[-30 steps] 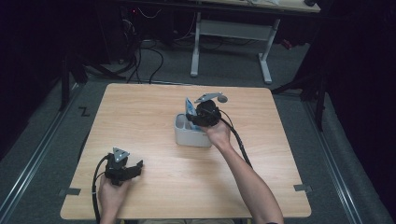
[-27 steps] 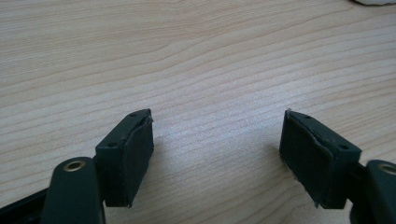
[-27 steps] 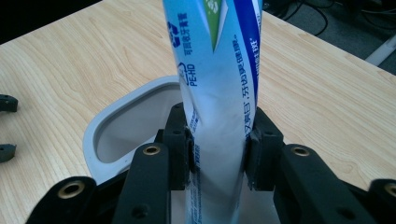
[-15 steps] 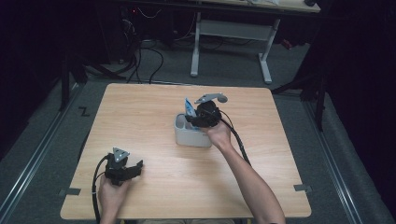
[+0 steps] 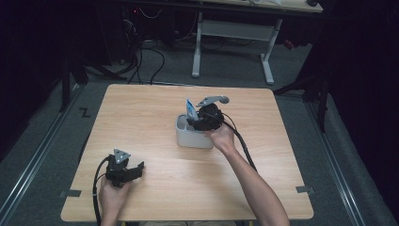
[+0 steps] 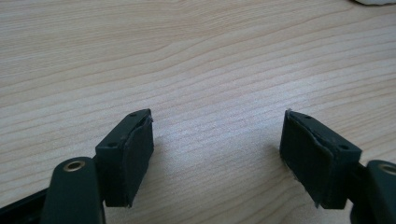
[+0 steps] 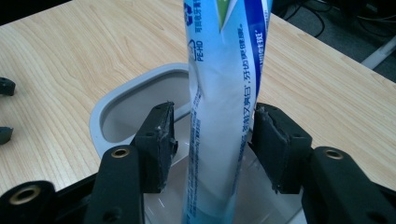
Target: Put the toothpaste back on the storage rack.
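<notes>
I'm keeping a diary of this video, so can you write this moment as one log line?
right gripper: jaws just opened, toothpaste tube standing between them in grey cup | left gripper: open over table

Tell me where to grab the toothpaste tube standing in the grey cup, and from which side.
Grip the toothpaste tube on its flat upper body, above the grey cup rim, coming from above with the pads on its two broad faces. It stands nearly upright with its lower end inside the cup, so only the upper part is free. The right gripper straddles it, jaws just opened.
</notes>
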A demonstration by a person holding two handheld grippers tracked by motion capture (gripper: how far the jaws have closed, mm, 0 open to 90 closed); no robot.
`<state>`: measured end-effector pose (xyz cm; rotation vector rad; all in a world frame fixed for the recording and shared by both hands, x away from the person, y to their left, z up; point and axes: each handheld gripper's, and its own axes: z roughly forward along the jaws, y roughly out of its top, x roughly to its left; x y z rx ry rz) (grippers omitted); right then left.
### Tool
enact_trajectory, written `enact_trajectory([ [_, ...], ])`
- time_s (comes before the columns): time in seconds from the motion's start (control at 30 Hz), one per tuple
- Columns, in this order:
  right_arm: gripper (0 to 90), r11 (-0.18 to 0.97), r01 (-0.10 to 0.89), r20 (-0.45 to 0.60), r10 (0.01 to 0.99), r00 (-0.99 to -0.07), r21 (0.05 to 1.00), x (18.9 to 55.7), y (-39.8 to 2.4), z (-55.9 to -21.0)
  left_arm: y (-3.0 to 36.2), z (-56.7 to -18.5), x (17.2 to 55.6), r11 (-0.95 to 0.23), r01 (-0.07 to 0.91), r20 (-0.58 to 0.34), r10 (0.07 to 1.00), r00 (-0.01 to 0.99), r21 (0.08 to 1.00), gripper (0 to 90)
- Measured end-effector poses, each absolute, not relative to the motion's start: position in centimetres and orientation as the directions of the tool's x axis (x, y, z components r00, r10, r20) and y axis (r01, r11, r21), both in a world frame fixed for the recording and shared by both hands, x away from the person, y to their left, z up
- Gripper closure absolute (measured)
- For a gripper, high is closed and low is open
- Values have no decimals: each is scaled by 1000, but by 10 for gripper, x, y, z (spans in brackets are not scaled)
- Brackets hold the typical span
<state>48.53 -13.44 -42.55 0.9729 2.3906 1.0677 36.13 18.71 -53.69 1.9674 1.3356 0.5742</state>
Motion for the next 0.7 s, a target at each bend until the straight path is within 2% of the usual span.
enact_trajectory([
  [0.7, 466, 409, 453, 15, 729, -685, 792, 475, -163, -419, 187, -537, 361, -241, 625, -15, 927, 375, 742, 263],
])
